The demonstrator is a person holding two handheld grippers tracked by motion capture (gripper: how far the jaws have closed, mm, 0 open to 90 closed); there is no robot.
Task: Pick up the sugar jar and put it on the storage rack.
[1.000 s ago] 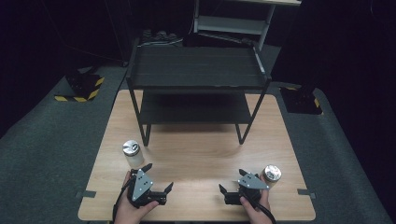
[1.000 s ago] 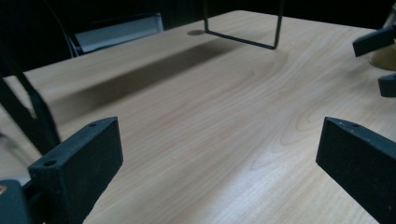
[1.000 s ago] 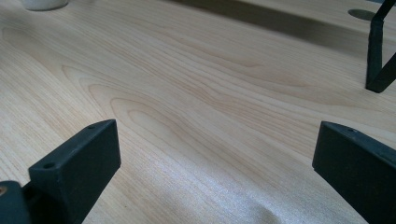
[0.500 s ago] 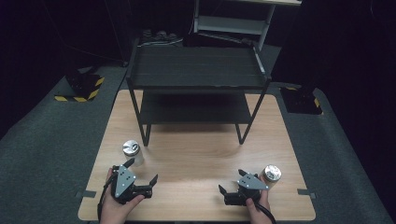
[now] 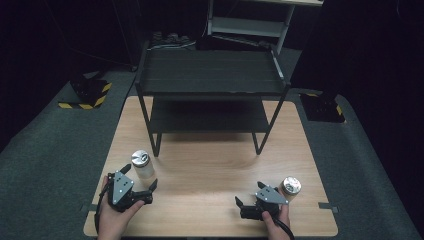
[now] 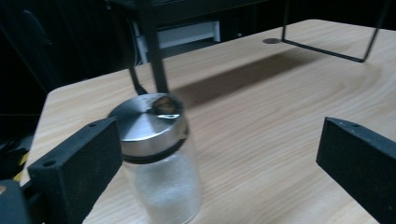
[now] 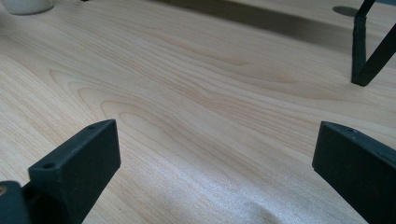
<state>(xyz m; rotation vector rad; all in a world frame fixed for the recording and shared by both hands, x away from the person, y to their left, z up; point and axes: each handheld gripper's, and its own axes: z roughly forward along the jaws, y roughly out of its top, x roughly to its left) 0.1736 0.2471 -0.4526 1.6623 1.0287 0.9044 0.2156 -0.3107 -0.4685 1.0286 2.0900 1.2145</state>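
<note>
A clear glass jar with a steel lid (image 5: pixel 140 159) stands on the wooden table (image 5: pixel 210 170) at the front left. My left gripper (image 5: pixel 141 177) is open around it. In the left gripper view the jar (image 6: pixel 156 158) sits between the jaws, close against the left jaw, with a wide gap to the right jaw. A second lidded jar (image 5: pixel 290 187) stands at the front right. My right gripper (image 5: pixel 240 209) rests just left of that jar, open and pointing left. The right gripper (image 7: pixel 215 154) has bare wood between its jaws.
A black two-tier wire rack (image 5: pixel 210 80) stands across the middle and back of the table, its legs (image 7: pixel 369 51) reaching the wood. Grey carpet (image 5: pixel 55 150) surrounds the table. A white base of the far jar (image 7: pixel 25 5) shows at the top left of the right gripper view.
My left gripper has moved left and forward, and its open jaws now stand around the left jar. The right gripper has stayed put.
</note>
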